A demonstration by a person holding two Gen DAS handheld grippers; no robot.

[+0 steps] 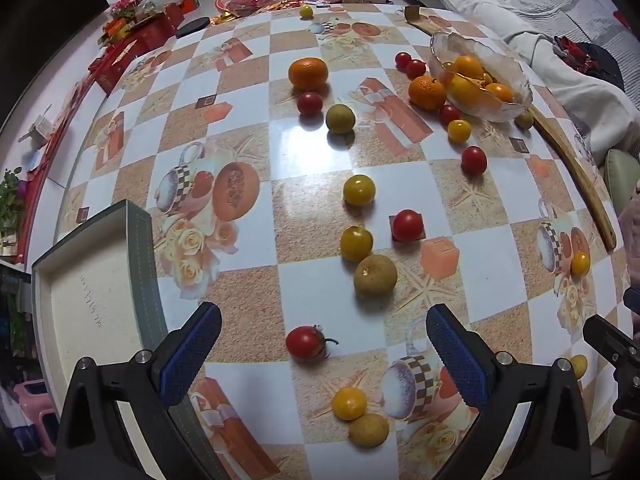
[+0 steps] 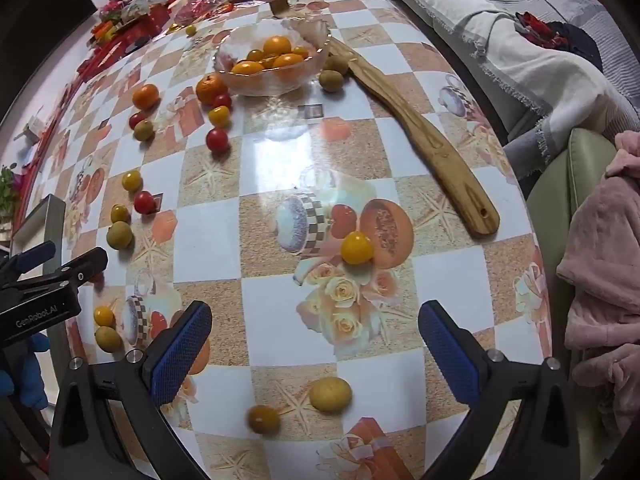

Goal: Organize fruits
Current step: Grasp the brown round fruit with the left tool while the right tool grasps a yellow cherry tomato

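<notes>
Small fruits (image 1: pixel 359 190) scattered loose; several in glass bowl (image 1: pixel 516 80).

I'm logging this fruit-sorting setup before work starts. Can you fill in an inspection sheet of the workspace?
Surface: table under a glossy checkered printed cloth.
Job's things: glass bowl holding orange and yellow fruit; mandarins, red, yellow and greenish fruits scattered loose, including a red tomato; open box at the left edge, nothing seen inside.
Clutter: wooden spatula beside the bowl; red packets and bags at the far end.
Grippers: left claw open, over the red tomato; right claw open, holding nothing.
Cables: nothing seen.
Surroundings: bedding and a pink garment on the right.
</notes>
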